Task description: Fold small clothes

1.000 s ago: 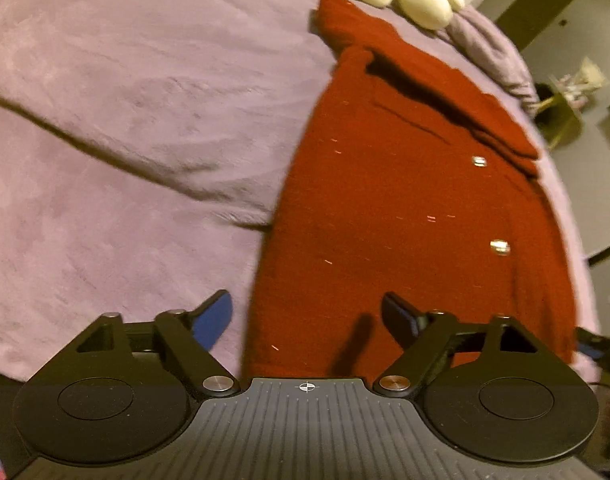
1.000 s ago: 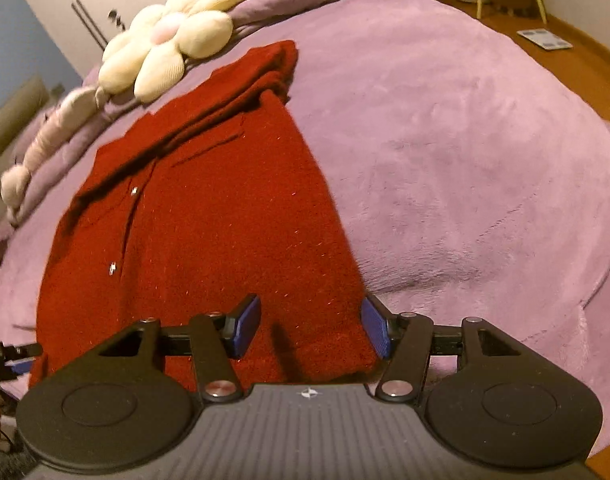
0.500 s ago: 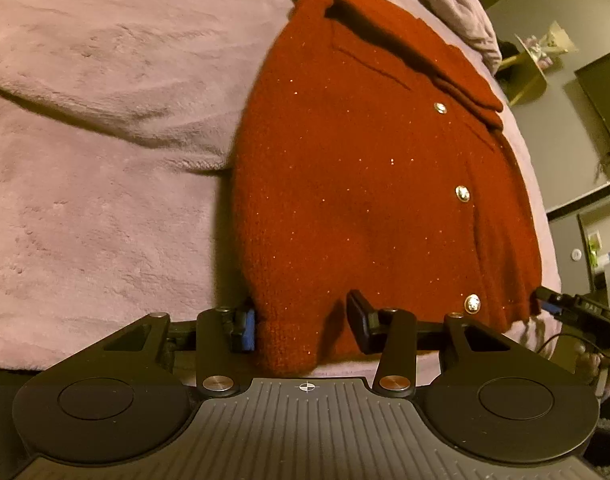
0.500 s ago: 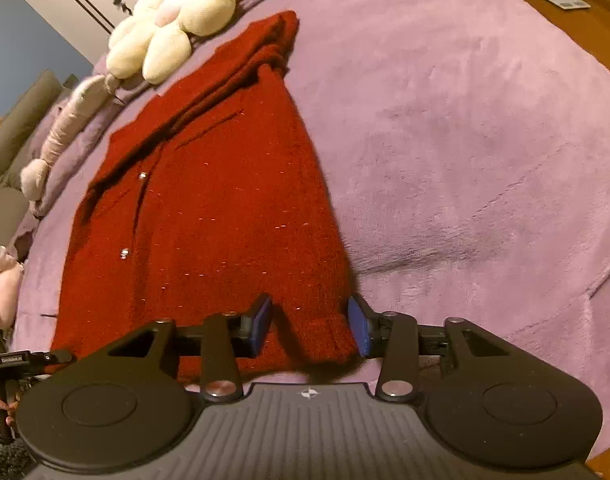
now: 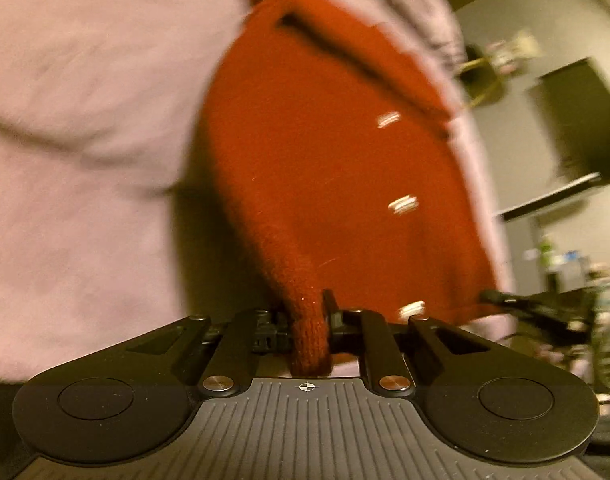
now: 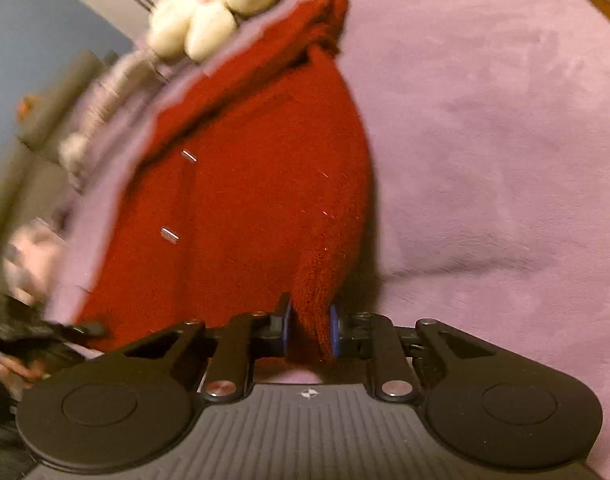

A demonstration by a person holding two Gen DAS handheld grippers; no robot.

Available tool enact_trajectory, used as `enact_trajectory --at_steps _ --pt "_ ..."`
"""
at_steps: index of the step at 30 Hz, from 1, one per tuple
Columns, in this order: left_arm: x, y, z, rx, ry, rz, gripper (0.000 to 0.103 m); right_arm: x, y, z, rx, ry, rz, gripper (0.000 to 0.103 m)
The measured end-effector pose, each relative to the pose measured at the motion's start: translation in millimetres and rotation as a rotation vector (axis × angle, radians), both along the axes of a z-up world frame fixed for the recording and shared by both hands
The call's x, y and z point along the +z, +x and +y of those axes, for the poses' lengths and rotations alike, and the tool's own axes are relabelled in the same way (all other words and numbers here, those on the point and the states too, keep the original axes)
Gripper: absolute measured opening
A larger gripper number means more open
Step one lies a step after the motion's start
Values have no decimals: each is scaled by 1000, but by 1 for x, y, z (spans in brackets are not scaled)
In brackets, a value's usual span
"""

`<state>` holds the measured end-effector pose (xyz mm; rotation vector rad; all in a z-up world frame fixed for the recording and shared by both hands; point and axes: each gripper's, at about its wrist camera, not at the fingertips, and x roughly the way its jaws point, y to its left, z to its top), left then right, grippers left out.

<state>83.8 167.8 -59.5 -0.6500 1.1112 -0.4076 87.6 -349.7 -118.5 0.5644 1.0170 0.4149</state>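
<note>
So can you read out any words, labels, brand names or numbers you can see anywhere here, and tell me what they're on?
None can be read.
red cardigan: no label or tag shows.
Items in the blurred background: too smeared to read.

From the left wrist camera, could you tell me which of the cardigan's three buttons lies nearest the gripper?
The lowest button, at the cardigan's hem, just right of the left gripper; the other two sit farther up.

No readable writing, label, brand or number shows in either wrist view; the blurred background things carry nothing that can be made out.
</note>
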Motion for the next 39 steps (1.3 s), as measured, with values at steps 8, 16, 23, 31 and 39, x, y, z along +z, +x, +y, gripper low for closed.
enact_trajectory --at_steps 8,16,23,31,39 --pt "74 81 3 122 -31 -266 14 50 75 3 -93 138 -153 16" --pt "40 158 27 388 114 -203 15 56 170 33 -293 -153 -233 16" --pt "22 144 47 351 237 -331 63 48 180 38 -228 -418 -329 49" --pt "-23 172 46 251 143 -194 78 19 206 47 -59 -344 -228 69" --pt "-10 177 22 205 235 -288 16 19 197 52 -85 -395 -288 12"
